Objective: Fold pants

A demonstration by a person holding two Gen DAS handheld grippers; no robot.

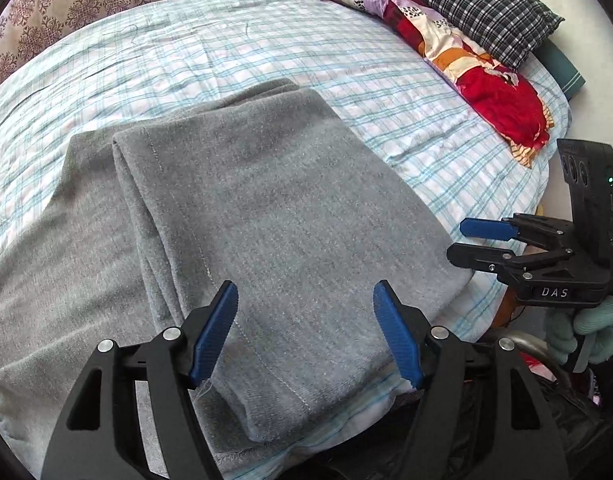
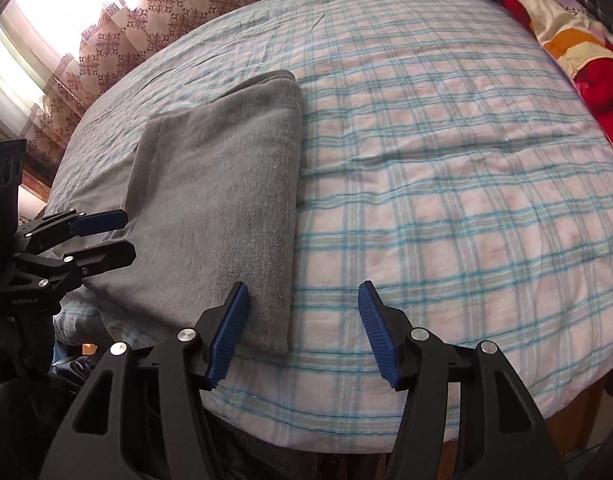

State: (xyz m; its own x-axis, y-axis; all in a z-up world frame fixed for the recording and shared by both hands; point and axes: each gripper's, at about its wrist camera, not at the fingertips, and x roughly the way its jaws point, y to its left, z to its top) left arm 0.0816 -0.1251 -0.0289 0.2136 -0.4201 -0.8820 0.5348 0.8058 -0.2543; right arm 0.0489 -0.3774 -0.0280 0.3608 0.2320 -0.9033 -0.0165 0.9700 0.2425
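Left wrist view: gripper (image 1: 306, 332), jaws apart and empty, hovers over the folded pants (image 1: 266, 220), long axis running toward upper left.

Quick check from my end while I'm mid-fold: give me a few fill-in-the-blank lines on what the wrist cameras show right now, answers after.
1. The folded pants are ____ in colour.
2. The pants lie on a bed sheet with a ____ pattern.
3. The left gripper has its jaws ____, with nothing clamped.
4. Between the jaws of the right gripper, the near ____ of the pants shows.

Missing words: grey; checked; open; corner
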